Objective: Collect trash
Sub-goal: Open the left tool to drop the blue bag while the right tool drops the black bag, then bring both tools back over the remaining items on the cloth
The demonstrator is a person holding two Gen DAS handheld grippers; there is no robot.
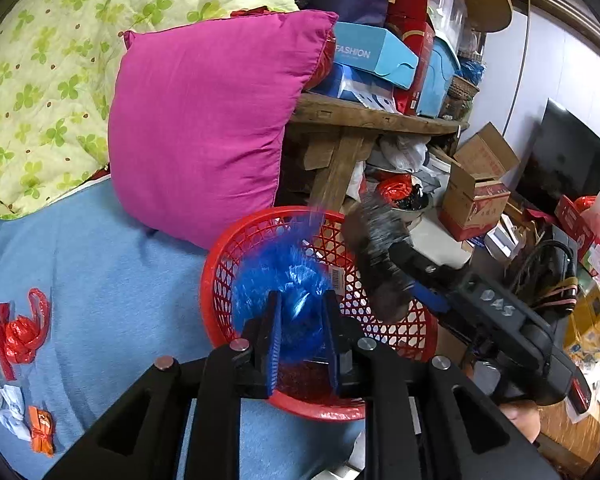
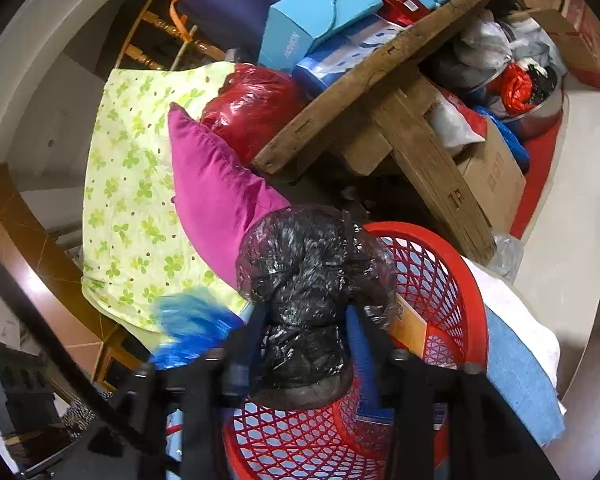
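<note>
Both claws are hanging over the red basket (image 1: 220, 280), which is sitting on the blue blanket (image 1: 100, 280) of the bed, just beside the pink pillow (image 1: 204, 128). The left claw (image 1: 300, 320) is clamping a crumpled blue plastic bag (image 1: 284, 280) between its pads, right above the basket's mouth. The right claw (image 2: 308, 344) is reaching in from the other side with a black plastic bag (image 2: 312, 276) between its fingers; its jaws are standing partly apart, and the bag is looking as if it is coming loose, though I cannot tell whether the pads are still pressing on it.

As for progress, I would say the job is somewhere in the middle. The basket is showing mostly bare mesh, with what may be a cardboard piece (image 2: 408, 324) lying against its wall. These two bags are about to go in, to my eye, but neither is lying in the basket yet.

Plenty is waiting on the blanket, well apart from the basket: a knotted red plastic bag (image 1: 20, 336), some crumpled white paper (image 1: 4, 404) and a small orange wrapper (image 1: 42, 428) just beside it. Those, I judge, are what is left to gather once both claws are freeing up.
</note>
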